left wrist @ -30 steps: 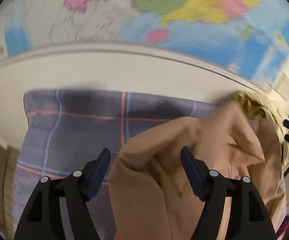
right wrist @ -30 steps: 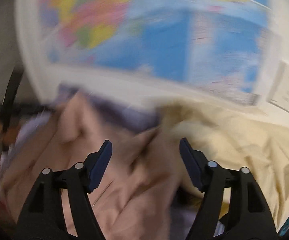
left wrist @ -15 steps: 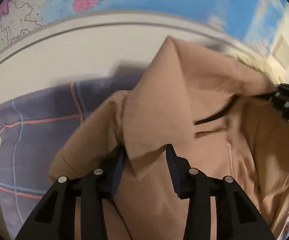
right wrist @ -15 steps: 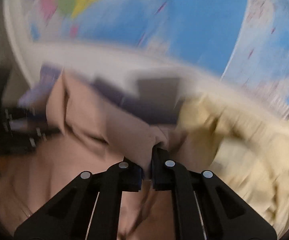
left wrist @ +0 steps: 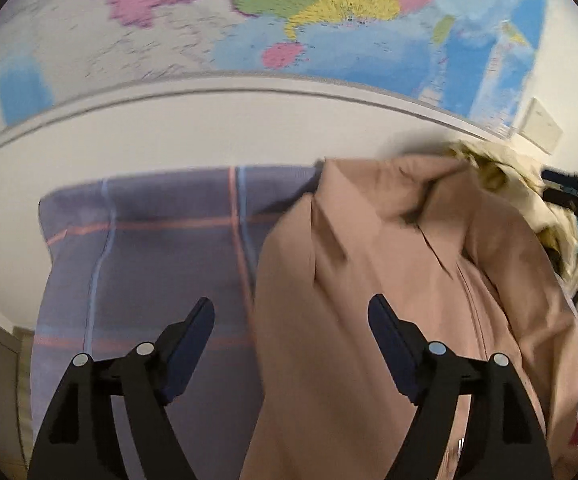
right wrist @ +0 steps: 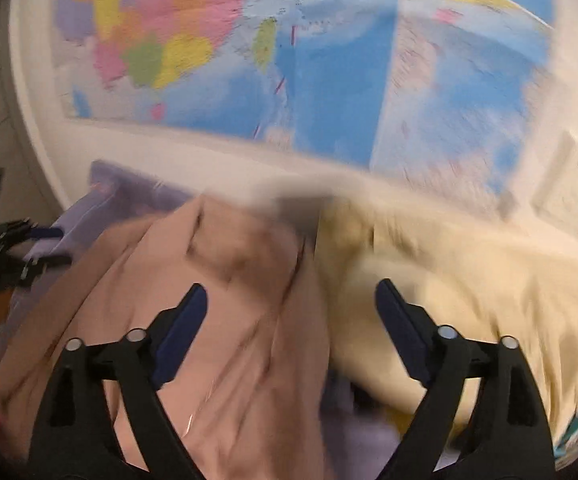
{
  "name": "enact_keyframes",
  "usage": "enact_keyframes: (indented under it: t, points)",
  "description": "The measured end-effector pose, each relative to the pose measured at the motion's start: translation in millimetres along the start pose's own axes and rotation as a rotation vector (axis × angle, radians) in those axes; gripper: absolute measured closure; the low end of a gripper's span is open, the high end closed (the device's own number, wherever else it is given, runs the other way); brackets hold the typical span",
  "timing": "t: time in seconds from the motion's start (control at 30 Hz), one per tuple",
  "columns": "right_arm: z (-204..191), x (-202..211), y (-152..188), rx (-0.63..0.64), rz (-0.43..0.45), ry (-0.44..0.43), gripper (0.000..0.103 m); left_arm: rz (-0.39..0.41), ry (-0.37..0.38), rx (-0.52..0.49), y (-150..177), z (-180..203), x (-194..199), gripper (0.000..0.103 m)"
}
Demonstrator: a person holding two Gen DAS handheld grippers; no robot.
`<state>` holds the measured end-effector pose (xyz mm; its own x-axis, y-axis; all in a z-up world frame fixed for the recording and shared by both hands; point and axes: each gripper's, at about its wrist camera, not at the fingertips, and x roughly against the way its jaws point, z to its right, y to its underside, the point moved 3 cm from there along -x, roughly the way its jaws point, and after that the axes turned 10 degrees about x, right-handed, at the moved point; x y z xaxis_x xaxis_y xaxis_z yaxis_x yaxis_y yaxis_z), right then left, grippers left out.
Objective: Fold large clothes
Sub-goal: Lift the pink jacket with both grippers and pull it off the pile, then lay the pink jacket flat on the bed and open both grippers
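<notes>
A big colourful wall map [left wrist: 329, 32] hangs on the far wall above a bed with a checked purple sheet [left wrist: 149, 264]. Both tongs are spread wide and hold nothing: the left tongs [left wrist: 291, 336] hover over the left edge of the tan coat [left wrist: 389, 300], the right tongs [right wrist: 289, 320] over its right edge. The coat lies loose and rumpled on the sheet, collar toward the far wall, likely let go so it can settle flat before folding. A cream garment [right wrist: 469, 280] is heaped just to its right.
</notes>
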<state>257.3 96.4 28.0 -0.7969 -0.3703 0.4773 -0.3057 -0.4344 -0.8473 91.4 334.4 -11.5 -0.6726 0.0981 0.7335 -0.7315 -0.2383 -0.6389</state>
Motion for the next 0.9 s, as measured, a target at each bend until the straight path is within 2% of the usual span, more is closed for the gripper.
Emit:
enact_keyframes:
  t: [0.13, 0.2, 0.27, 0.33, 0.4, 0.43, 0.47, 0.53, 0.6, 0.7, 0.73, 0.8, 0.83, 0.87, 0.9]
  points:
    - [-21, 26, 82, 0.004, -0.104, -0.06, 0.009, 0.0, 0.058, -0.048, 45, -9, 25, 0.022]
    - [-26, 32, 119, -0.018, -0.154, -0.085, 0.009, 0.038, 0.123, -0.048, 70, -15, 40, 0.012]
    - [-38, 29, 158, -0.069, -0.208, -0.12, 0.009, 0.041, 0.141, -0.056, 89, -17, 51, 0.011]
    - [-55, 18, 182, -0.108, -0.245, -0.159, 0.024, 0.038, 0.153, -0.066, 105, -15, 56, 0.011]
    - [-61, 21, 200, -0.144, -0.259, -0.212, 0.086, 0.019, 0.197, -0.078, 122, -11, 63, 0.011]
    - [-56, 27, 203, -0.17, -0.249, -0.234, 0.095, 0.008, 0.21, -0.09, 130, -7, 66, 0.011]
    - [-53, 35, 202, -0.177, -0.235, -0.231, 0.098, 0.0, 0.204, -0.104, 135, -4, 68, 0.011]
    - [-33, 64, 184, -0.19, -0.152, -0.22, 0.098, -0.024, 0.189, -0.134, 144, 4, 67, 0.011]
    - [-8, 99, 174, -0.198, -0.081, -0.16, 0.099, -0.036, 0.149, -0.166, 154, 10, 67, 0.012]
    - [43, 129, 153, -0.228, -0.013, -0.019, 0.1, -0.072, 0.1, -0.164, 161, 9, 61, 0.021]
    - [66, 136, 152, -0.275, 0.005, 0.008, 0.1, -0.081, 0.09, -0.156, 161, 5, 58, 0.028]
    - [101, 137, 158, -0.348, 0.009, 0.045, 0.1, -0.11, 0.075, -0.122, 162, -3, 50, 0.045]
    - [122, 130, 167, -0.38, -0.014, 0.107, 0.1, -0.117, 0.064, -0.106, 160, -7, 48, 0.061]
    - [134, 127, 175, -0.415, -0.032, 0.116, 0.1, -0.122, 0.057, -0.076, 157, -13, 45, 0.076]
    - [144, 119, 184, -0.442, -0.052, 0.12, 0.099, -0.121, 0.061, -0.046, 153, -19, 45, 0.084]
